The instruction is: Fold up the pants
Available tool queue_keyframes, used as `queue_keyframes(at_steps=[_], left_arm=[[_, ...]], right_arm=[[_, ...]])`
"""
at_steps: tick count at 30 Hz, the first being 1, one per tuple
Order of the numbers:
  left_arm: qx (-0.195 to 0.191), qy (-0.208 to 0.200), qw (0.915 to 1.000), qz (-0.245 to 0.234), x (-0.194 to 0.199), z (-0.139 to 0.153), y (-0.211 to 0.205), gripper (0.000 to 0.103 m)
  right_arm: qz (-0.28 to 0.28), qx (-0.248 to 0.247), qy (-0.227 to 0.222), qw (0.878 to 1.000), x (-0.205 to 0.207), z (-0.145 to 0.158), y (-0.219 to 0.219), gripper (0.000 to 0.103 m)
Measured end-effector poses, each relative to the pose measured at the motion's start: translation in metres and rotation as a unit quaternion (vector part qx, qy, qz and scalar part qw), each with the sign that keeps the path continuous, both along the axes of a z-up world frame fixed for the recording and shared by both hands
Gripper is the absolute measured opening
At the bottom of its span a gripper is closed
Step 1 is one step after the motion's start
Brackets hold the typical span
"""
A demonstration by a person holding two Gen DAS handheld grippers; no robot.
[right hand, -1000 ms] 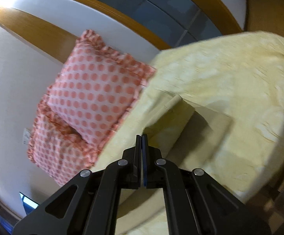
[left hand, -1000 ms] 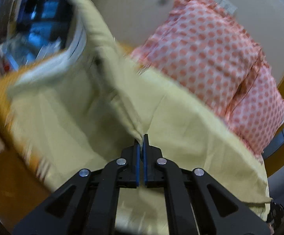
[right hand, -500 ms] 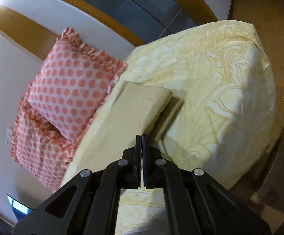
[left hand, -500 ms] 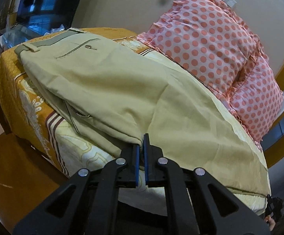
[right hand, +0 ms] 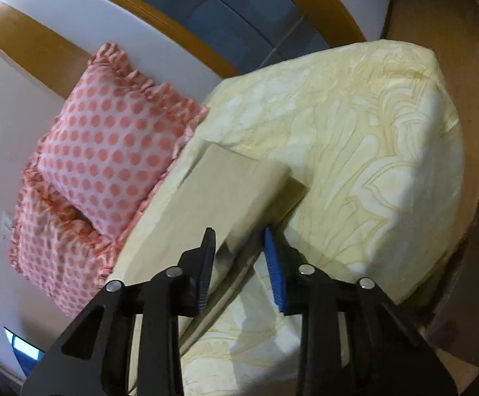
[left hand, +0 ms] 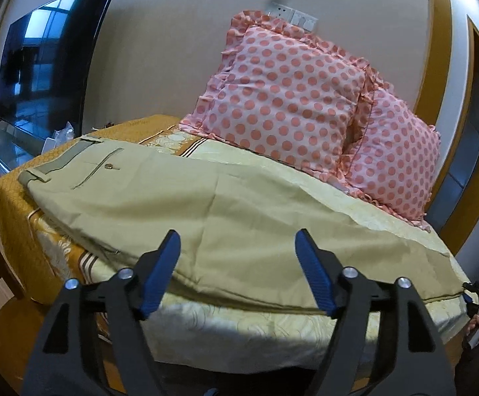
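Khaki pants (left hand: 206,211) lie flat along the bed, folded lengthwise, one leg on the other. The waistband with a buttoned back pocket (left hand: 104,166) is at the left end. The leg cuffs (right hand: 249,178) are at the other end, in the right wrist view. My left gripper (left hand: 237,250) is open and empty, just in front of the pants' near edge. My right gripper (right hand: 241,247) is open and empty, its fingers on either side of the pants' near edge close to the cuffs.
The bed has a pale yellow patterned cover (right hand: 355,138) with an orange end (left hand: 15,217). Two pink polka-dot pillows (left hand: 289,99) lean on the wall behind the pants. A dark TV (left hand: 48,66) stands at the left. Wooden floor (right hand: 470,76) surrounds the bed.
Both grippers were shut on the pants, which were lifted, then laid flat on the bed. Both have opened and let go, and the left one has drawn back a little.
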State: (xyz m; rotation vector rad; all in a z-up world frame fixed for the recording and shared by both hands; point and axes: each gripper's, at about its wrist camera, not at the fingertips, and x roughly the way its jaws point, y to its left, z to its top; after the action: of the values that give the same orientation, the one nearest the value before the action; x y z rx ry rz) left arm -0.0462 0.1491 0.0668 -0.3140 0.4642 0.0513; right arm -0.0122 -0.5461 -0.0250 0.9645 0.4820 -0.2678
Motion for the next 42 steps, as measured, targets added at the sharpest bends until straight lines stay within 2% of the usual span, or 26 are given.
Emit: queue_keyframes(at_steps=[2, 3, 4, 7, 10, 14, 15, 18, 21, 24, 26, 27, 29, 30, 31, 32, 33, 34, 36, 37, 38, 40, 42], left_arm=[[-0.005, 0.008, 0.9999, 0.005, 0.008, -0.006, 0.004, 0.076], [-0.006, 0.011, 0.9999, 0.008, 0.011, -0.009, 0.006, 0.078], [-0.005, 0.014, 0.9998, 0.012, 0.013, -0.012, 0.008, 0.079], [0.008, 0.02, 0.9994, 0.028, 0.018, -0.018, 0.013, 0.082], [0.006, 0.022, 0.9993, 0.031, 0.019, -0.023, 0.018, 0.082], [0.006, 0.017, 0.9989, 0.043, 0.016, -0.024, 0.023, 0.082], [0.005, 0.013, 0.9988, 0.047, 0.014, -0.022, 0.025, 0.082], [0.001, 0.001, 0.9978, 0.066, 0.008, -0.018, 0.032, 0.082], [0.009, -0.009, 0.9955, 0.094, 0.001, -0.012, 0.042, 0.083], [0.011, -0.01, 0.9918, 0.127, -0.006, -0.011, 0.056, 0.083], [0.008, -0.003, 0.9891, 0.147, -0.011, -0.013, 0.07, 0.083], [0.009, 0.0, 0.9876, 0.157, -0.012, -0.014, 0.076, 0.083], [0.011, 0.005, 0.9839, 0.178, -0.015, -0.017, 0.091, 0.083], [0.011, 0.006, 0.9819, 0.189, -0.016, -0.018, 0.098, 0.083], [0.009, 0.007, 0.9799, 0.199, -0.017, -0.019, 0.105, 0.083], [0.007, 0.007, 0.9773, 0.212, -0.017, -0.02, 0.112, 0.083], [0.006, 0.006, 0.9754, 0.22, -0.017, -0.021, 0.117, 0.083], [0.005, 0.006, 0.9735, 0.229, -0.017, -0.022, 0.122, 0.083], [-0.002, 0.008, 0.9693, 0.246, -0.014, -0.026, 0.135, 0.085], [-0.004, 0.009, 0.9679, 0.251, -0.013, -0.027, 0.138, 0.085], [-0.011, 0.012, 0.9663, 0.257, -0.011, -0.03, 0.145, 0.085], [-0.029, 0.017, 0.9627, 0.268, -0.007, -0.034, 0.16, 0.085], [-0.045, 0.022, 0.9588, 0.28, 0.0, -0.036, 0.172, 0.085]], right_arm=[[-0.013, 0.0, -0.007, 1.0, -0.003, -0.003, -0.003, 0.013], [-0.014, 0.002, -0.012, 1.0, -0.005, -0.004, -0.005, 0.011], [-0.005, 0.002, -0.032, 0.999, -0.007, -0.003, -0.007, 0.003], [0.017, -0.034, -0.061, 0.997, -0.002, 0.014, 0.0, 0.003], [0.063, -0.067, -0.092, 0.991, 0.018, 0.044, 0.021, 0.003], [0.177, -0.115, -0.15, 0.966, 0.059, 0.097, 0.094, 0.003], [0.219, -0.126, -0.169, 0.953, 0.071, 0.113, 0.126, 0.003], [0.32, -0.137, -0.2, 0.916, 0.09, 0.134, 0.204, 0.003], [0.458, -0.123, -0.208, 0.855, 0.103, 0.129, 0.314, 0.003], [0.548, -0.142, -0.164, 0.808, 0.101, 0.099, 0.394, 0.003], [0.611, -0.18, -0.094, 0.765, 0.095, 0.067, 0.446, 0.003], [0.622, -0.196, -0.069, 0.755, 0.09, 0.058, 0.458, 0.004], [0.624, -0.221, -0.056, 0.748, 0.082, 0.054, 0.465, 0.014], [0.623, -0.222, -0.067, 0.747, 0.078, 0.057, 0.464, 0.017], [0.616, -0.22, -0.084, 0.752, 0.075, 0.064, 0.46, 0.026], [0.601, -0.22, -0.102, 0.762, 0.074, 0.07, 0.453, 0.036], [0.578, -0.22, -0.119, 0.777, 0.076, 0.075, 0.446, 0.04], [0.566, -0.223, -0.116, 0.785, 0.085, 0.076, 0.444, 0.041], [0.555, -0.233, -0.078, 0.794, 0.096, 0.066, 0.447, 0.04], [0.571, -0.238, -0.042, 0.785, 0.104, 0.054, 0.453, 0.041], [0.577, -0.246, -0.032, 0.778, 0.103, 0.048, 0.456, 0.041], [0.579, -0.266, -0.042, 0.769, 0.096, 0.048, 0.458, 0.043], [0.582, -0.256, -0.044, 0.771, 0.098, 0.048, 0.457, 0.046]])
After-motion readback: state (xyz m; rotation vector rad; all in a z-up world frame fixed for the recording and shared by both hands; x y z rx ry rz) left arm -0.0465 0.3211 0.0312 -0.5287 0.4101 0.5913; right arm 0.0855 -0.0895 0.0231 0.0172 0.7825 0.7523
